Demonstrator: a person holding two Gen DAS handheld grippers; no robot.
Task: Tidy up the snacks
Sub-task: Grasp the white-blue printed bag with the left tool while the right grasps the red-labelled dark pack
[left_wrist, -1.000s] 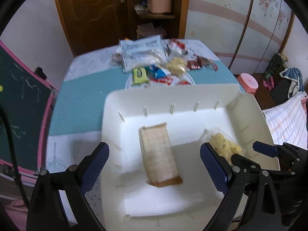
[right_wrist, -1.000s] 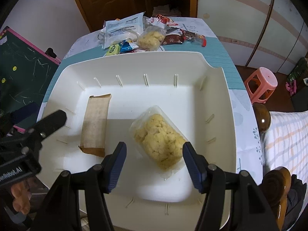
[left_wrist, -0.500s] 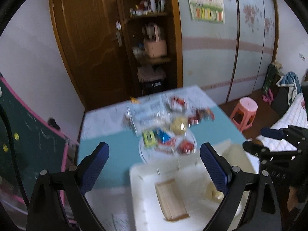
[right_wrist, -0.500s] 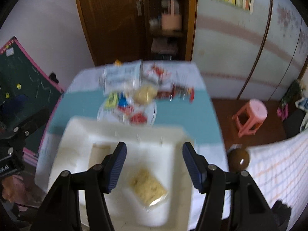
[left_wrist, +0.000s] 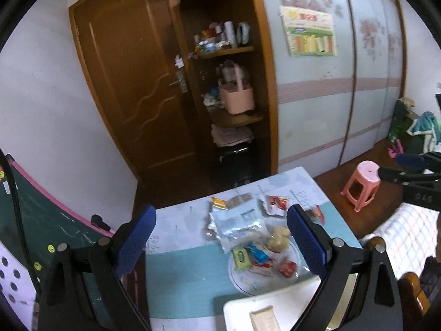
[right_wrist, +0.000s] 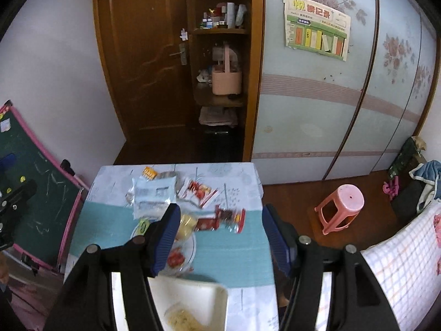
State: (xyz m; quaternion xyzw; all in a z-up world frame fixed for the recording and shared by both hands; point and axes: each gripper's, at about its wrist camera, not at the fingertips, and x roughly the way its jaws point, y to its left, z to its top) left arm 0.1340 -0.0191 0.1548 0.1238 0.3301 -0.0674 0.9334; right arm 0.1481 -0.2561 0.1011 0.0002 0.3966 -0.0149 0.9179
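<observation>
My left gripper point(left_wrist: 220, 241) hangs open and empty high over the table. Below it lie a silvery blue bag point(left_wrist: 237, 226) and a glass plate point(left_wrist: 248, 284) of small wrapped snacks. The white tray point(left_wrist: 239, 309) shows at the bottom edge with a brown packet point(left_wrist: 264, 320) inside. My right gripper point(right_wrist: 220, 237) is also open with nothing between its fingers. Under it the white tray point(right_wrist: 204, 289) holds a clear bag of yellow puffs point(right_wrist: 184, 320). Red packets point(right_wrist: 228, 218) and the silvery bag point(right_wrist: 154, 193) lie on the far half of the table.
A green chalkboard point(right_wrist: 41, 193) leans at the table's left. A pink stool point(right_wrist: 341, 207) stands on the floor to the right, beside a bed with a checked cover point(right_wrist: 399, 270). Behind the table are a wooden door point(right_wrist: 143, 63) and shelves with a pink basket point(right_wrist: 226, 80).
Both grippers have risen well above the tray and tipped up toward the room. The tray slid to the bottom of both views. Neither pair of jaws changed its spread.
</observation>
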